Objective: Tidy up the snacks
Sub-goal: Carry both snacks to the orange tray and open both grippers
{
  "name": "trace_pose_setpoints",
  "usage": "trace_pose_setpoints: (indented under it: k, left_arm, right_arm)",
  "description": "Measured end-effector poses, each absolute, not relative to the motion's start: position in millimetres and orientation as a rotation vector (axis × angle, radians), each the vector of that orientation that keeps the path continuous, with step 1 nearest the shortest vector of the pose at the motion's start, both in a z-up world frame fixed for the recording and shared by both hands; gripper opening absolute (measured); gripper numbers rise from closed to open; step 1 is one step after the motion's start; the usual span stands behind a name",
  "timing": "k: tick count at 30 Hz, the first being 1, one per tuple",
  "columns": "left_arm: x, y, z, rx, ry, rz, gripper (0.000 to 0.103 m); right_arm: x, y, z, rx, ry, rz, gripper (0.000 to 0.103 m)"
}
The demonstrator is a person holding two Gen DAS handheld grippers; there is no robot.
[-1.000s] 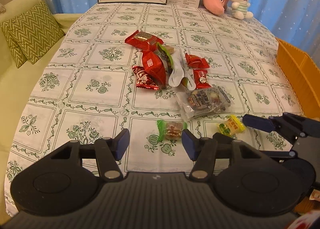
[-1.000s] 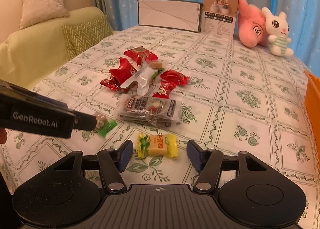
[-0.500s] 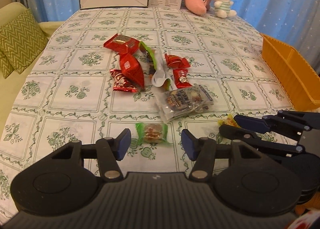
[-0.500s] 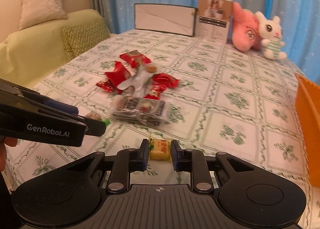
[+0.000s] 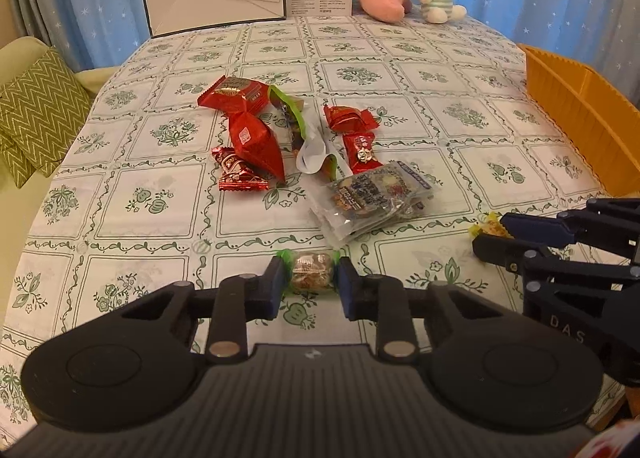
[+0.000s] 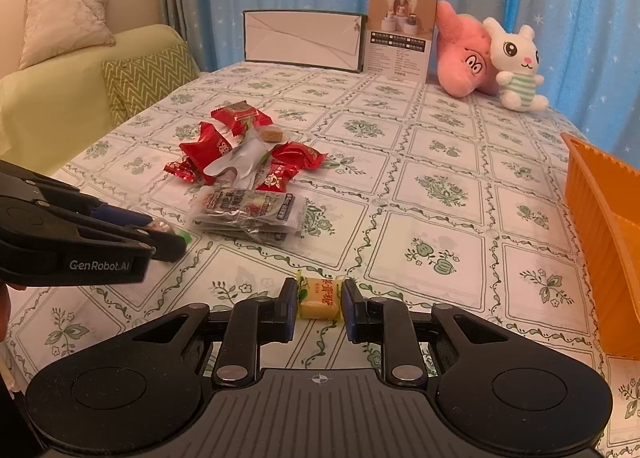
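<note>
On the worktop point(image 5: 360, 58) | left gripper point(image 5: 311, 282): jaws closing, green-wrapped snack point(image 5: 310, 273) pinched | right gripper point(image 6: 319, 304): yellow candy point(image 6: 320, 297) clamped, apparently just off the cloth | snack pile point(image 6: 244, 162) beyond

A green-wrapped candy point(image 5: 312, 272) and a yellow-wrapped candy point(image 6: 320, 297) sit near the table's front edge; red packets point(image 5: 256, 140) and a clear pouch point(image 5: 374, 196) lie heaped mid-table.
</note>
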State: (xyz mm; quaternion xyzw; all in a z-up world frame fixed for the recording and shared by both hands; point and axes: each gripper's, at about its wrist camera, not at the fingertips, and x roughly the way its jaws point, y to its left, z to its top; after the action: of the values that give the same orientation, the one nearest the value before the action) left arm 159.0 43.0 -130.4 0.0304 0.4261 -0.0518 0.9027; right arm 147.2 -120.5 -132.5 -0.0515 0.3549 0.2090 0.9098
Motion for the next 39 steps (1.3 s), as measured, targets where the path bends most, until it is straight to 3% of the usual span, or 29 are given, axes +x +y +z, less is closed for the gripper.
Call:
trace_pose_setpoints:
  k: [19, 39]
  left_arm:
    - [139, -18, -81, 0.102, 0.804, -0.198, 0.022]
    - [191, -193, -36, 0.074, 0.682, -0.557, 0.022]
  right_arm:
    - [120, -186, -88, -0.027, 0.657, 0.288, 0.023]
    - [136, -368, -42, 0.155, 0.555, -0.080, 0.023]
